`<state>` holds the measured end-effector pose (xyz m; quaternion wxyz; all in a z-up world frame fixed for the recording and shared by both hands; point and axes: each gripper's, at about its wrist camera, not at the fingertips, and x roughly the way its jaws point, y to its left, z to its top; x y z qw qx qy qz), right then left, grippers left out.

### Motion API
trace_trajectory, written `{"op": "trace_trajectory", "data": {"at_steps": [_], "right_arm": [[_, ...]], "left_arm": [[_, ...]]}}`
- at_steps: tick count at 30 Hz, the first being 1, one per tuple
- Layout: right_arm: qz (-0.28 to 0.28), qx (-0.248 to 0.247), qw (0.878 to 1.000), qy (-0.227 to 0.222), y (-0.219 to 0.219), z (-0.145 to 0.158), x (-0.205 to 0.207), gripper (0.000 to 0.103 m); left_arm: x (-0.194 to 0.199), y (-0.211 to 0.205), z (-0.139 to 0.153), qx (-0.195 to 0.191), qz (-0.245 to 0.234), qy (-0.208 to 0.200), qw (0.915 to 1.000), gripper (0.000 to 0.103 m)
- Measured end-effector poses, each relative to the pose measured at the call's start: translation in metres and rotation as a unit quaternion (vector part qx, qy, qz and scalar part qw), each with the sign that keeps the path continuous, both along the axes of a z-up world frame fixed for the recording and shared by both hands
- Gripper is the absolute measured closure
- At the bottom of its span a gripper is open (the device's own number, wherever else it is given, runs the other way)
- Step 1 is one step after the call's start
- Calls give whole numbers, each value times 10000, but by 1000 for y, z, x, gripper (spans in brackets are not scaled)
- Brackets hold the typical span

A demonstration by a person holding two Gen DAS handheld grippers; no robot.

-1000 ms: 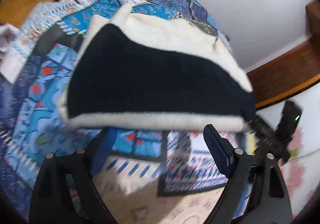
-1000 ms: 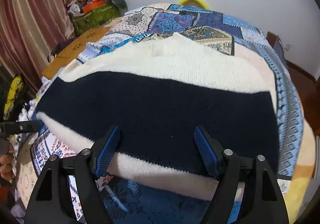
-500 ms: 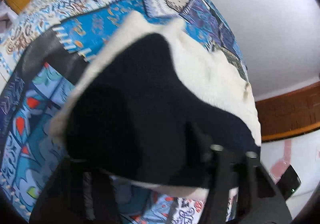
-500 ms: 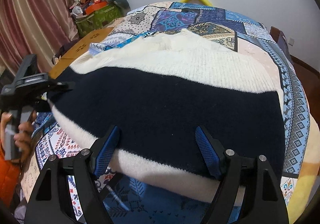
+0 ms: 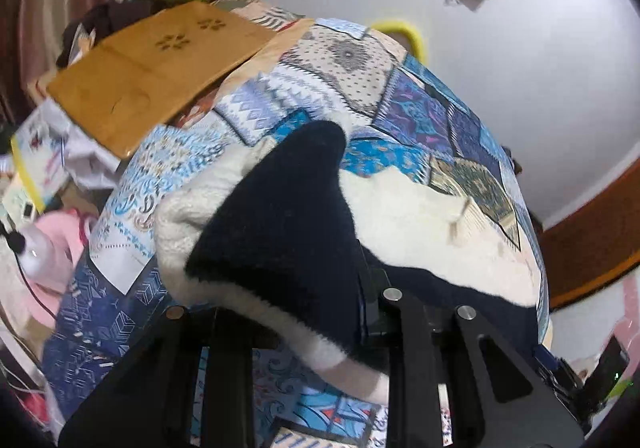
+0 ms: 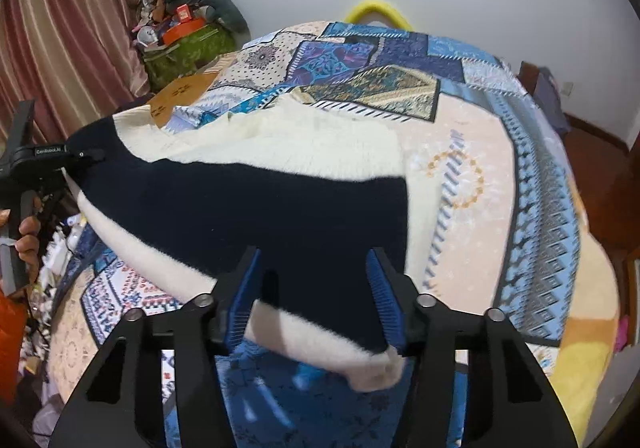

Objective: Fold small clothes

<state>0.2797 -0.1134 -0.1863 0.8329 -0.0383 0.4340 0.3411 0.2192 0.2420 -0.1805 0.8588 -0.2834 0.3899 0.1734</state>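
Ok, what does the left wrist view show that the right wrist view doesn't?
Only the left wrist view shows the left tool from behind, closed on a bunched, lifted corner of the navy and cream sweater, plus a pink item beside the bed.

Only the right wrist view shows the right tool with the sweater's near edge between its blue pads, the hand holding the left tool, and the curtain.

Both show the sweater, the patchwork bedspread and the wooden board.

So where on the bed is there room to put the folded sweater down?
The peach patch of the quilt, right of the sweater and inside the blue zigzag border, is bare. So are the patchwork squares beyond it. The wooden board side looks cluttered.
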Motion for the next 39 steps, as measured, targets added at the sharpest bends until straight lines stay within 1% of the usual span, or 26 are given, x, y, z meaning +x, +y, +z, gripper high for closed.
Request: {"op": "trace_trajectory", "data": {"at_steps": [3, 5, 6, 7, 8, 9, 11, 13, 15, 17, 18, 19, 20, 21, 22, 23, 24, 26, 28, 30, 33, 36, 37, 39], "right_arm": [[139, 8, 9999, 86, 12, -8, -1, 54], [196, -82, 9997, 154, 18, -16, 0, 54], [219, -131, 9996, 157, 20, -19, 0, 54], [226, -141, 9996, 129, 21, -20, 0, 54], [224, -133, 9996, 132, 22, -20, 0, 54], [223, -128, 9996, 148, 21, -19, 0, 53], [229, -128, 9995, 158, 22, -19, 1, 53], [245, -126, 9995, 125, 21, -20, 0, 53], [252, -77, 9996, 133, 19, -19, -2, 53], [280, -6, 9995, 155, 16, -20, -2, 53], [291, 1, 9995, 157, 16, -20, -2, 53], [305, 8, 9994, 152, 16, -20, -2, 53], [316, 13, 9994, 151, 16, -20, -2, 53], [330, 23, 9993, 152, 16, -20, -2, 53], [338, 29, 9993, 152, 16, -20, -2, 53], [346, 37, 9993, 150, 16, -20, -2, 53], [348, 43, 9993, 146, 16, -20, -1, 53], [352, 59, 9993, 143, 15, -21, 0, 53], [343, 57, 9993, 144, 16, -21, -1, 53], [337, 28, 9993, 131, 16, -21, -1, 53], [329, -16, 9994, 114, 18, -21, -2, 53], [323, -79, 9994, 97, 19, -21, -2, 53], [321, -93, 9994, 94, 20, -21, -2, 53], [314, -130, 9994, 82, 21, -21, -3, 53]], "left_arm": [[7, -19, 21, 268, -209, -107, 9994, 80], [12, -37, 42, 477, -395, -322, 9976, 89], [16, -47, 55, 598, -493, -444, 9960, 92], [19, -58, 64, 679, -615, -577, 9941, 103], [27, -69, 73, 728, -814, -715, 9914, 103], [35, -84, 86, 803, -1112, -825, 9871, 103], [46, -106, 102, 1003, -1337, -882, 9820, 103], [53, -119, 109, 1166, -1418, -890, 9790, 103], [55, -122, 108, 1173, -1429, -827, 9793, 102], [52, -117, 97, 1099, -1390, -683, 9818, 94], [49, -111, 90, 1041, -1349, -555, 9838, 90], [47, -107, 85, 978, -1317, -457, 9854, 79], [41, -100, 76, 852, -1281, -346, 9875, 66], [34, -88, 65, 660, -1231, -258, 9899, 59], [25, -82, 56, 543, -1167, -209, 9915, 47], [17, -73, 47, 446, -1064, -121, 9932, 38], [9, -67, 39, 388, -973, -39, 9945, 37], [-8, -51, 18, 111, -752, 199, 9969, 35], [-26, -34, -7, -392, -545, 430, 9968, 35], [-48, -20, -30, -877, -293, 491, 9945, 35], [-68, -12, -55, -1344, -148, 599, 9890, 35], [-77, -7, -80, -1917, -48, 601, 9796, 35], [-79, -6, -86, -2052, 2, 508, 9774, 35], [-78, 1, -91, -2174, 123, 251, 9757, 35]]}}
